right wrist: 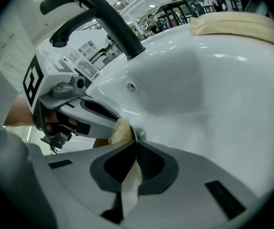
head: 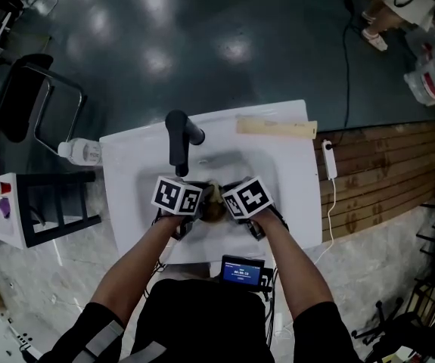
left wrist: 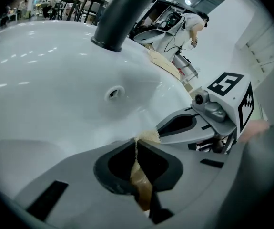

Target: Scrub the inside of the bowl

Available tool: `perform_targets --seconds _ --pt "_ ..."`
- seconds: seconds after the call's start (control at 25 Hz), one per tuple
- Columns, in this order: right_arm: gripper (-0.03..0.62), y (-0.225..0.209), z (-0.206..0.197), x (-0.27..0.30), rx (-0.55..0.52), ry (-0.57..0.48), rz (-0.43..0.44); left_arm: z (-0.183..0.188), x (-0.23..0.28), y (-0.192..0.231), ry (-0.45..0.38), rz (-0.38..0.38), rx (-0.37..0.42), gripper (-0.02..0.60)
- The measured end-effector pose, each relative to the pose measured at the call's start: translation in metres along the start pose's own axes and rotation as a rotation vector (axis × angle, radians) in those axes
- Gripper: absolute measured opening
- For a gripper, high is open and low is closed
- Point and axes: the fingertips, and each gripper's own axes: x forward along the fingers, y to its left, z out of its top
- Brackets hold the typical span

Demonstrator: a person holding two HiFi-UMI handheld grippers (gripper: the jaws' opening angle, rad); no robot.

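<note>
Over the white sink (head: 296,174), the left hand-held gripper (left wrist: 137,151) is clamped on the rim of the brown bowl (left wrist: 141,186), and the right hand-held gripper (right wrist: 136,149) is closed on a pale scrub pad (right wrist: 129,186). The black tap (head: 178,138) stands just behind them, and a folded cloth (head: 276,128) lies on the back rim

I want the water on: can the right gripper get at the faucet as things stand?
Likely yes for reach, no for grip. Nothing stands between the right gripper and the black faucet, but its jaws are shut on a pale pad, and the left gripper holds the bowl.
</note>
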Motion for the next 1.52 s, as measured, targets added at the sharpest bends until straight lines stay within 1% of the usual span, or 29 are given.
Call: perform_targets --seconds 0.08,0.16,0.28,0.36,0.56,0.64,0.88,1.0,1.16,1.32,1.4,1.52 --pt "0.018 0.0 0.0 0.0 0.001 0.0 0.005 0.0 0.0 0.0 0.01 0.014 0.043 0.014" --pt "0.018 0.0 0.0 0.0 0.002 0.002 0.007 -0.001 0.0 0.001 0.026 0.054 0.135 0.014" --pt "0.018 -0.001 -0.001 -0.001 0.009 0.004 -0.001 -0.004 0.0 0.006 0.073 0.124 0.285 0.014" --pt "0.018 -0.003 -0.001 -0.002 0.012 0.003 -0.009 -0.006 -0.004 0.009 0.11 0.158 0.363 0.014" --pt "0.018 -0.008 0.004 -0.004 0.015 -0.014 -0.036 -0.011 -0.015 0.017 0.167 0.194 0.472 0.014" --pt "0.018 -0.009 0.007 -0.005 0.007 -0.021 -0.05 -0.014 -0.017 0.019 0.183 0.198 0.512 0.014" --pt "0.018 -0.015 0.014 -0.006 -0.024 -0.031 -0.095 -0.029 -0.024 0.018 0.273 0.212 0.635 0.014" --pt "0.018 -0.016 0.017 -0.006 -0.023 -0.037 -0.106 -0.038 -0.026 0.013 0.322 0.194 0.671 0.014" --pt "0.018 -0.016 0.02 -0.006 -0.017 -0.044 -0.114 -0.05 -0.024 -0.002 0.37 0.138 0.681 0.014" --pt "0.018 -0.013 0.023 -0.003 0.007 -0.054 -0.101 -0.051 -0.017 -0.021 0.356 0.066 0.678 0.014" --pt "0.018 -0.012 0.022 -0.001 0.024 -0.057 -0.092 -0.048 -0.012 -0.029 0.346 0.043 0.67 0.014" --pt "0.02 -0.011 0.021 0.0 0.048 -0.066 -0.082 -0.044 -0.009 -0.033 0.34 0.021 0.631 0.014"
